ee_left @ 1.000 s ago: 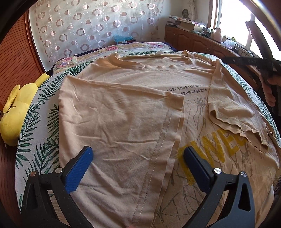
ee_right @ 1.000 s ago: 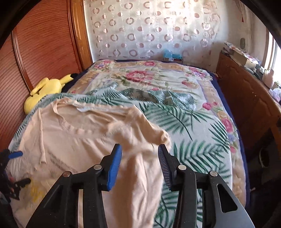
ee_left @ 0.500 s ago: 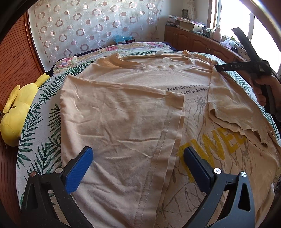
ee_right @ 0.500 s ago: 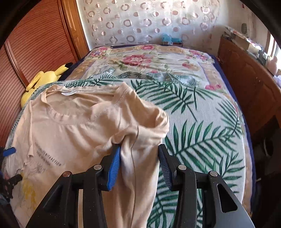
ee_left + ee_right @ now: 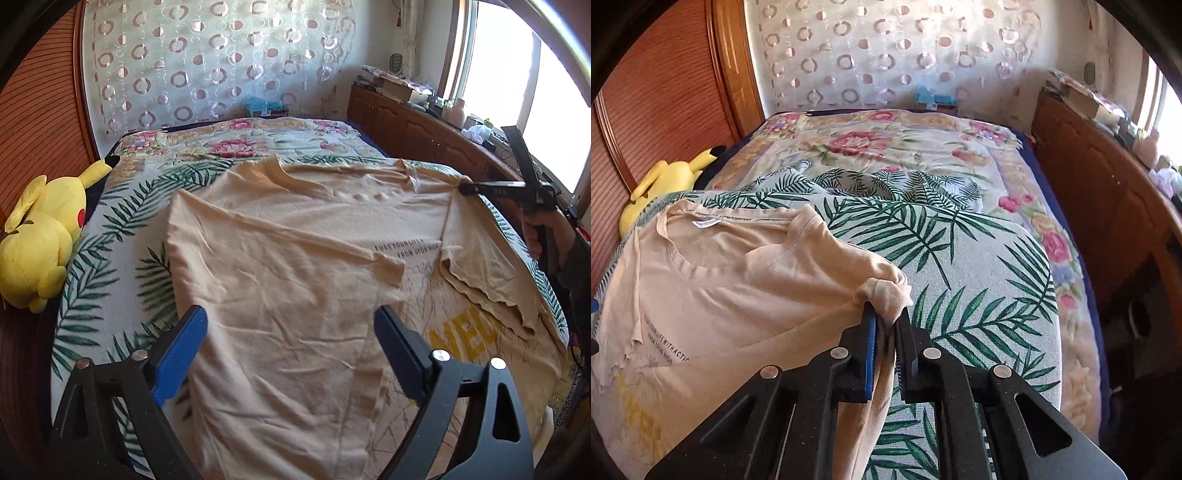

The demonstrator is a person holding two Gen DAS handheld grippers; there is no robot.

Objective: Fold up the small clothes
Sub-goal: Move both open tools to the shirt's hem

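We saw a yellow plush toy (image 5: 40,236) lying at the left edge of the bed (image 5: 122,236), against a reddish slatted wooden panel (image 5: 40,122). The bed wore a blanket with green palm leaves (image 5: 967,266) near us and pink flowers (image 5: 857,142) further back. Behind it hung a sheer curtain with ring patterns (image 5: 207,62), and a small blue object (image 5: 260,105) sat at the far end of the bed. Along the right ran a brown wooden cabinet (image 5: 402,129), cluttered on top with boxes and small items (image 5: 402,83), under a bright window (image 5: 517,70).
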